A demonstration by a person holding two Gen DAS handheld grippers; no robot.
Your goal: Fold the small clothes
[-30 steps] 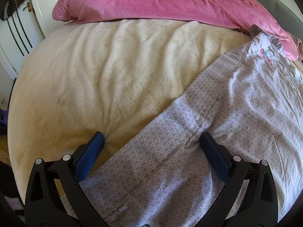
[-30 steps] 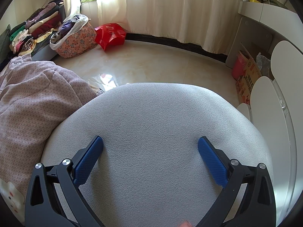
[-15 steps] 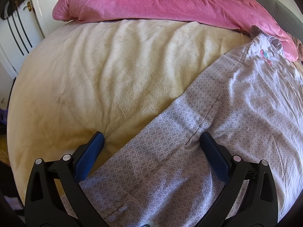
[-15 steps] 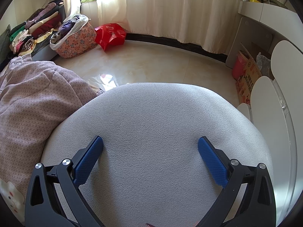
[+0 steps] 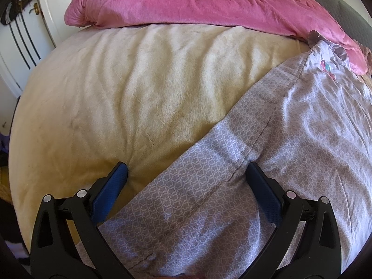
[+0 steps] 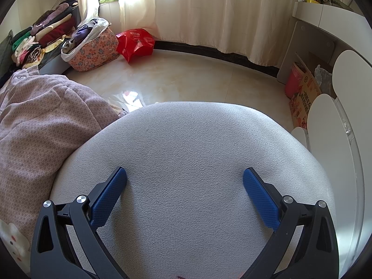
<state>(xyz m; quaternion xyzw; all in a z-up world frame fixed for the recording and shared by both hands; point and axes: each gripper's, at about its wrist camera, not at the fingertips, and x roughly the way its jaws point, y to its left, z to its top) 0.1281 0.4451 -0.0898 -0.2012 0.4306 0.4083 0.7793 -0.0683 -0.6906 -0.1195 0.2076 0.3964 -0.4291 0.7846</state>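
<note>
A small grey-lilac patterned garment (image 5: 267, 162) lies spread on the cream bed cover (image 5: 130, 97), running from lower middle to upper right. My left gripper (image 5: 186, 169) is open, its blue fingers straddling the garment's sleeve near a seam; the left finger (image 5: 109, 193) rests over the cream cover. In the right wrist view the same garment (image 6: 39, 139) lies bunched at the left. My right gripper (image 6: 184, 174) is open over a grey cushion (image 6: 186, 153), holding nothing.
A pink blanket (image 5: 209, 2) lies across the far side of the bed. In the right wrist view, a floral laundry basket (image 6: 93, 46), a red bag (image 6: 136, 43) and stacked clothes (image 6: 37, 39) sit by the curtain. White furniture (image 6: 337, 121) stands at the right.
</note>
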